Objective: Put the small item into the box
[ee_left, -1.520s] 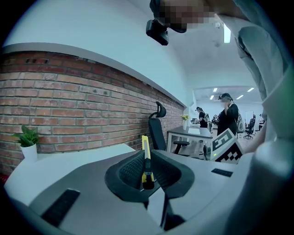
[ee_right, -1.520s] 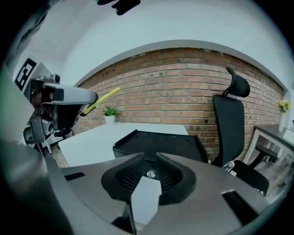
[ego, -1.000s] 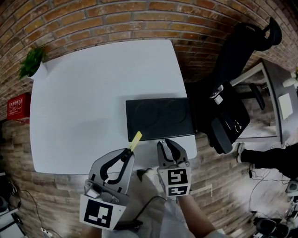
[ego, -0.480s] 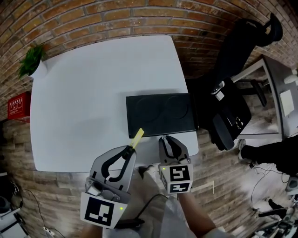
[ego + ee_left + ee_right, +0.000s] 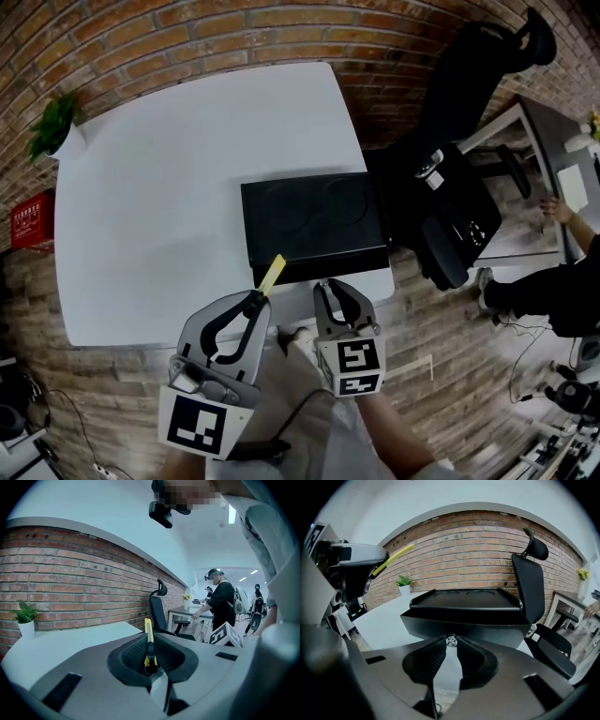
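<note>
A yellow utility knife (image 5: 272, 274) sticks up and forward out of my left gripper (image 5: 253, 302), which is shut on its lower end (image 5: 149, 660) in front of the table's near edge. The black box (image 5: 314, 220) lies on the white table (image 5: 169, 187) to the right, with two round dents in its lid. My right gripper (image 5: 333, 287) meets the box's front face, with its jaws shut on a small metal knob (image 5: 451, 641) there. The box (image 5: 464, 609) fills the right gripper view, with the knife (image 5: 393, 557) high at its left.
A small potted plant (image 5: 52, 127) stands at the table's far left corner. A black office chair (image 5: 469, 94) sits close to the box's right. Beyond it are desks (image 5: 553, 187) and a person (image 5: 220, 604). A red object (image 5: 28, 220) is at the left by the brick wall.
The black box now sits nearer the table's front edge, with more of its front face showing. The right gripper stays at that face. The left gripper keeps the knife and has barely moved.
</note>
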A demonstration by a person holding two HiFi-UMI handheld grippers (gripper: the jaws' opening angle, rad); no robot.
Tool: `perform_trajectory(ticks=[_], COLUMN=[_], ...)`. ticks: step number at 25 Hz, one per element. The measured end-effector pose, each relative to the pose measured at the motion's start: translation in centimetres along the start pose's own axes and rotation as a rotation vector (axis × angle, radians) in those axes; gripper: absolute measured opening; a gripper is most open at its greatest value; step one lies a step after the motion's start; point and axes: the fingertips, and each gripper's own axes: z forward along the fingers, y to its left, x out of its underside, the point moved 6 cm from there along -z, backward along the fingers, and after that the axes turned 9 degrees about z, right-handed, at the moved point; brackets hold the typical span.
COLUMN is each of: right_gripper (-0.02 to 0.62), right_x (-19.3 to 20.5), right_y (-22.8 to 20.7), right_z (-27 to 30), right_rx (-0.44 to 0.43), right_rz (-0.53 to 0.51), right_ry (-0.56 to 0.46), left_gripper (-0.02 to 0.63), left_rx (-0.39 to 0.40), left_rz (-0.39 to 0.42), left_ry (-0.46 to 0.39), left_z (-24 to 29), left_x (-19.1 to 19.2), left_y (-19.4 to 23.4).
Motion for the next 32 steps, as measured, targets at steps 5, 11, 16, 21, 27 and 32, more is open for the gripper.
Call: perform_trajectory(ticks=[5,11,16,21,27,32], right_gripper=[0.092,0.092,0.092,0.092,0.092,0.092], right_x=[1.6,3.4,4.6,5.0,4.3,2.1], right_y=[0.3,0.0,-0.1,0.0,0.3,0.0], right_z=[-1.8,-4.2,-5.6,-5.4,-6.8,-9.1], right_rx=[0.003,0.000,-0.011,-0.017,-0.038,-0.032], right_rz=[0.011,0.026,0.038,0.052,0.062,0.015], right_ry=[0.014,0.024,0.047,0.043,0.021,-0.032], left_gripper=[0.052,0.052,0.052,0.052,0.052,0.052], left_rx=[0.022,0.045,0.051,0.047,0.043,0.040], left_rz=[0.004,0.009,0.015,0.019,0.029,0.043], left_ry=[0.001,-0.004,-0.004,-0.005,-0.018,-0.058], left_z=[-0.2,0.1,-0.1,-0.4,-0.9,-1.3], left_x=[0.3,0.6,0.3,0.5,-0.5,-2.7], left_y=[-1.1,-3.2,-4.4,-4.5,-5.1,-5.3])
